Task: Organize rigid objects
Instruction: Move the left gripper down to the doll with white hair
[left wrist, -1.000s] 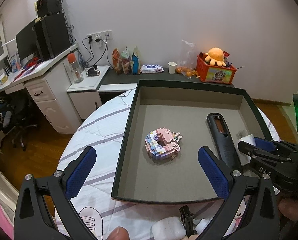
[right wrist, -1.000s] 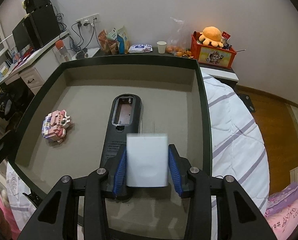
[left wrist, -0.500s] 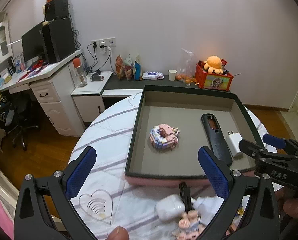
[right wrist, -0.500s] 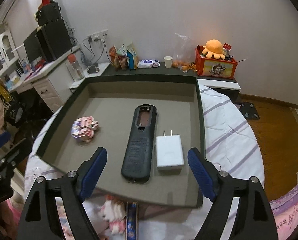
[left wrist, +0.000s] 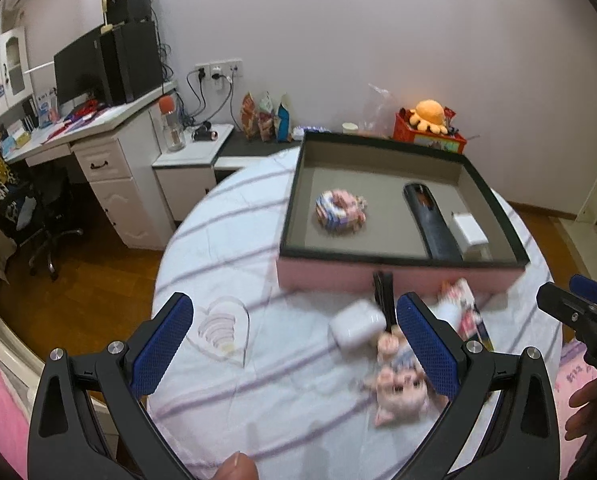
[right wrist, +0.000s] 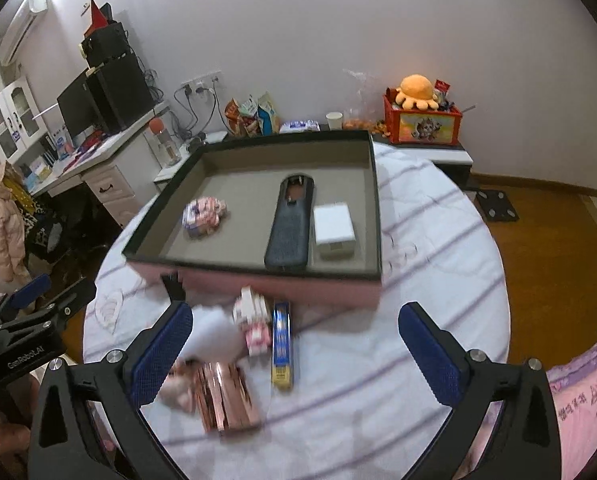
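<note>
Hovering with fingers spread and empty, both the left gripper (left wrist: 298,344) and right gripper (right wrist: 298,352) are facing the tray (right wrist: 378,216) holding the white charger (right wrist: 333,224)

The one clear marking is "GenRobot.AI", in white letters on the black body of the left gripper (right wrist: 38,300) at about 8 o'clock in the right wrist view. Pink handwriting on the purple fabric (right wrist: 586,392) at 4 o'clock is too blurred to read. Print on the snack bags (right wrist: 250,114), the red box (right wrist: 422,126) and the blue stick (right wrist: 281,346) is illegible.
</note>
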### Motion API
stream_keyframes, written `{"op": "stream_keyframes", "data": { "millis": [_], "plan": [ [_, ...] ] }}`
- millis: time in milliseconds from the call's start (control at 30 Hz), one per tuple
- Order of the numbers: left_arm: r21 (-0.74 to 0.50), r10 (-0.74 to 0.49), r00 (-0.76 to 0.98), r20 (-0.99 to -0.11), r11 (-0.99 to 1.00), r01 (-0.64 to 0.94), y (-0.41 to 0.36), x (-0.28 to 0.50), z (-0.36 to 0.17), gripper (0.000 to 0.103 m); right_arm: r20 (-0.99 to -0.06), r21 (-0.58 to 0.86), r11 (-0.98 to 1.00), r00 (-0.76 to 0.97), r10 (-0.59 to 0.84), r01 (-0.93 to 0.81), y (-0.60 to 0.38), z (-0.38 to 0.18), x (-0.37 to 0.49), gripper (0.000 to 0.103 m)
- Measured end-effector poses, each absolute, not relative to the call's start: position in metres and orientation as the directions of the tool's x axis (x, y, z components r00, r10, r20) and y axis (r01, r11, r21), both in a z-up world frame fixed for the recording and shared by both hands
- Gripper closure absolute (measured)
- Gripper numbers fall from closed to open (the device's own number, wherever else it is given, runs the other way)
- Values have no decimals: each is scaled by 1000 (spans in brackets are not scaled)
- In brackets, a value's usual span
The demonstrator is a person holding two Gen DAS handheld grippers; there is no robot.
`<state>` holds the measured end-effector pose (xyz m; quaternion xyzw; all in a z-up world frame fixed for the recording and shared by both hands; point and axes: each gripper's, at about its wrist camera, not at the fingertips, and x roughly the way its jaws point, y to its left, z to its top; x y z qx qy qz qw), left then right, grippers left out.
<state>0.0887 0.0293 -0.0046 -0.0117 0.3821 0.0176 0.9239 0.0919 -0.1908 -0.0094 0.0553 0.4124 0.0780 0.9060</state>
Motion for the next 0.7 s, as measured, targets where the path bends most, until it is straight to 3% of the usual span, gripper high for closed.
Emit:
{"op": "stream_keyframes", "data": {
  "millis": [700],
  "plan": [
    [3, -19, 636, -771, 999, 33, -8, 64, -37, 0, -770, 182, 982, 612, 179, -58, -198, -26, 64, 0]
  ]
}}
